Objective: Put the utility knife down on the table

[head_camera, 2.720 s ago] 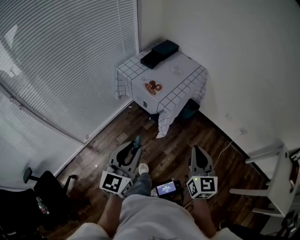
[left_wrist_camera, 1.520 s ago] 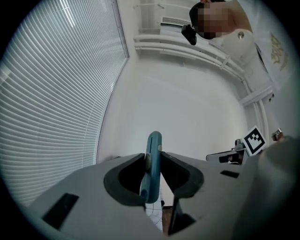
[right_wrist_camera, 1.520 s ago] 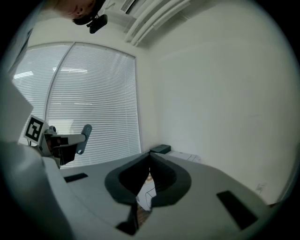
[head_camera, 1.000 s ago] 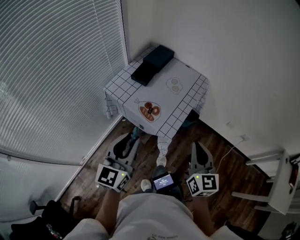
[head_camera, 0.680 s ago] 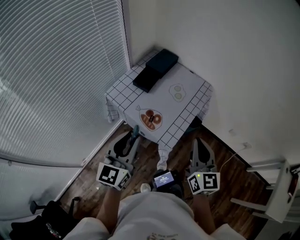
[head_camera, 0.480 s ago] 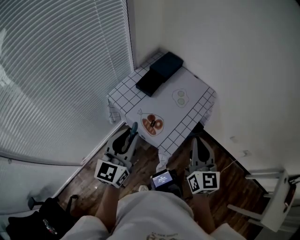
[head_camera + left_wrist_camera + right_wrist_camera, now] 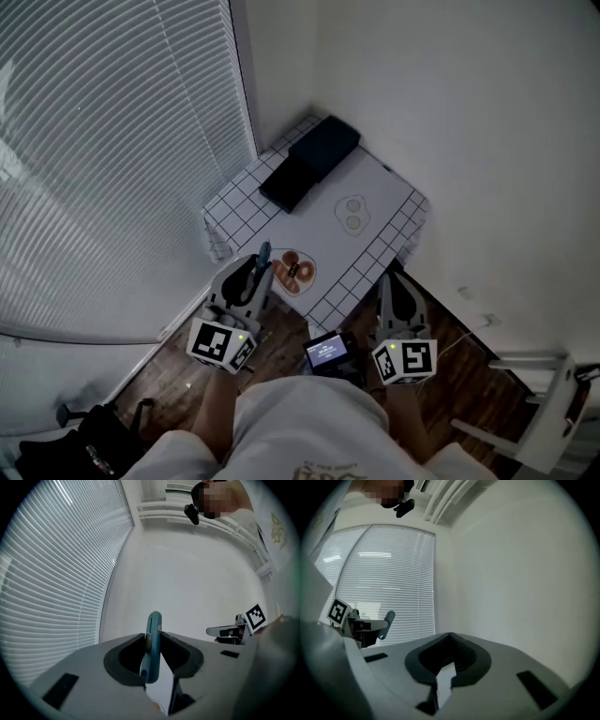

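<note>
A teal utility knife (image 7: 153, 645) stands on edge between the jaws of my left gripper (image 7: 152, 637), which is shut on it; its tip sticks out past the fingertips. In the head view the left gripper (image 7: 257, 269) and the knife (image 7: 263, 253) reach over the near edge of the small table (image 7: 377, 195), which wears a white grid-pattern cloth. My right gripper (image 7: 390, 283) hangs level just off the table's near right corner. Its fingertips meet with nothing between them (image 7: 449, 635). Each gripper view shows the other gripper off to the side.
Two dark flat boxes (image 7: 310, 161) lie at the table's far end. An orange-brown round print (image 7: 292, 270) and a pale green one (image 7: 352, 211) mark the cloth. Window blinds (image 7: 112, 141) run along the left, white walls behind. A white chair (image 7: 553, 412) stands at lower right.
Both grippers have moved forward toward the table. The left gripper, with the knife still in it, went from over the floor to over the table's near edge.
</note>
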Available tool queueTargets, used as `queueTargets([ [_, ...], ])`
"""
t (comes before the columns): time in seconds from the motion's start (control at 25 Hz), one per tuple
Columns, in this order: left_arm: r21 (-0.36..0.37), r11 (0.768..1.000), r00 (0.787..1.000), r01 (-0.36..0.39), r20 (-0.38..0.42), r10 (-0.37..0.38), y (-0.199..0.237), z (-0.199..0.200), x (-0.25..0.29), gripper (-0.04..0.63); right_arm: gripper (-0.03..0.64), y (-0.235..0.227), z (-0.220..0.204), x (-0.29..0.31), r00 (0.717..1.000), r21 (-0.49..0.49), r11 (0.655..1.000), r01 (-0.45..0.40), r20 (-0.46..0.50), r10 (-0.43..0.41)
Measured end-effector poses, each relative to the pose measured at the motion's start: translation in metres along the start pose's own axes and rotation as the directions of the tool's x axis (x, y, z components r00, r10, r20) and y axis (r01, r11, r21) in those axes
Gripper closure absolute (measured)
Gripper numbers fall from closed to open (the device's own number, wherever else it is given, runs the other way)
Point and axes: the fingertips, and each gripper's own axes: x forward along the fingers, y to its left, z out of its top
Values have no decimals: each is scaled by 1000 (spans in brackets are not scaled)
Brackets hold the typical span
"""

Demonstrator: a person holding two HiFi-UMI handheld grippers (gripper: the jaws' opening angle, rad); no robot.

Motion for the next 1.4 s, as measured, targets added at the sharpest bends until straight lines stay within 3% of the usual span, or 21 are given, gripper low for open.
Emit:
queueTargets([
  [0.4, 24, 998, 998, 60, -13, -60, 2, 0, 48, 486, 609, -18, -2, 34, 1000, -4, 1000, 3, -10, -3],
  [0.88, -37, 996, 994, 81, -72, -84, 42, -17, 73, 486, 609, -26, -29, 80, 995, 6, 998, 57, -87, -57],
  [1.4, -86, 989, 979, 123, -156, -135, 37, -60, 90, 486, 610, -32, -63, 87, 985, 74, 993, 94, -151, -82],
])
